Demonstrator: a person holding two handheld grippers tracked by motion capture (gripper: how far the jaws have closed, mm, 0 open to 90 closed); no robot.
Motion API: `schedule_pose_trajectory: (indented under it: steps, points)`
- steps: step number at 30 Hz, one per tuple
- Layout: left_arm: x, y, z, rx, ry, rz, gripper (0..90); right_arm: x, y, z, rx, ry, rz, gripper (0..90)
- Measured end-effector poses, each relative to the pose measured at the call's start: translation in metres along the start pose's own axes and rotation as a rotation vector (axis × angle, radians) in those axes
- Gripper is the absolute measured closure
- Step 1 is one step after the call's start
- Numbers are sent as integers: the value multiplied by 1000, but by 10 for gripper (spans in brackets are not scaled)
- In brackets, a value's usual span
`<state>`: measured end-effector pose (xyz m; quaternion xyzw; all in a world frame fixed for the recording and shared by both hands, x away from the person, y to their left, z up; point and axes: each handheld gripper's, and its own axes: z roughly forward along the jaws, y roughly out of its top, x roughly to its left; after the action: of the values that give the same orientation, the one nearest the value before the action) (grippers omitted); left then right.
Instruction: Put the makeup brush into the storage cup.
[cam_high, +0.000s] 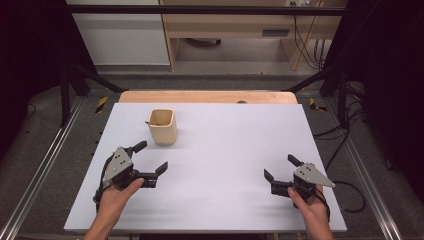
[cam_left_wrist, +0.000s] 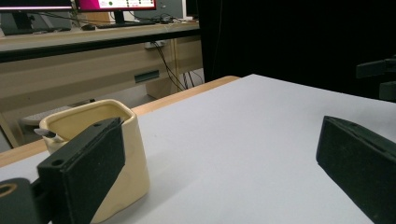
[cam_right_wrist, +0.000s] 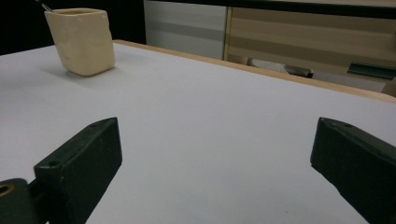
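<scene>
Cream-coloured and squarish, the cup (cam_high: 162, 126) stands upright on the white table (cam_high: 215, 165), toward the far left. From the high view, the left gripper (cam_high: 152, 156) sits just near the cup, on the person's side of it, with its jaws spread wide and nothing in them. The right gripper (cam_high: 281, 167) is well apart from the cup, over on the right of the table. Its jaws are wide too, and empty. Both are held low over the table.

Next, the left gripper view. The cup (cam_left_wrist: 133, 149) is very close and peeks out from behind the left jaw. Something thin and dark with a pale tip (cam_left_wrist: 46, 134) pokes over its rim; it is too small to tell what it is. The other jaw is far off to the right, so the gap is big.

Last, the right gripper view. The cup (cam_right_wrist: 83, 41) is far away, up in the left corner, and the table between the jaws is bare.

I think the step is for the left gripper to take the cup. To do it well, turn the hand a bit so the cup sits in the middle of the gap, not behind one jaw. Then go slowly forward, keep the jaws level, and squeeze the flat sides gently so the cup does not tip.
</scene>
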<state>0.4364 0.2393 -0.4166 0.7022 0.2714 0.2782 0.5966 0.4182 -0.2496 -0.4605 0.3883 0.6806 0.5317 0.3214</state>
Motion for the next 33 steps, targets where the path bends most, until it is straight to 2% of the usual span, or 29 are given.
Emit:
schedule_pose_trajectory:
  steps: [4,13,19,22,33]
  points:
    - [0,-1,-4,-14,2,-11,10,0,0,0,-1,-2,0,24]
    - [3,-6,-14,-18,-2,3,11,-1,0,0,-3,-4,0,25]
    - [9,-12,-22,-16,6,13,14,-2,0,0,-3,-6,0,25]
    - [12,-15,-26,-25,11,0,14,-2,0,-1,-5,-8,1,25]
    - [22,-21,-41,-24,30,8,15,-5,1,-3,-15,-17,-4,29]
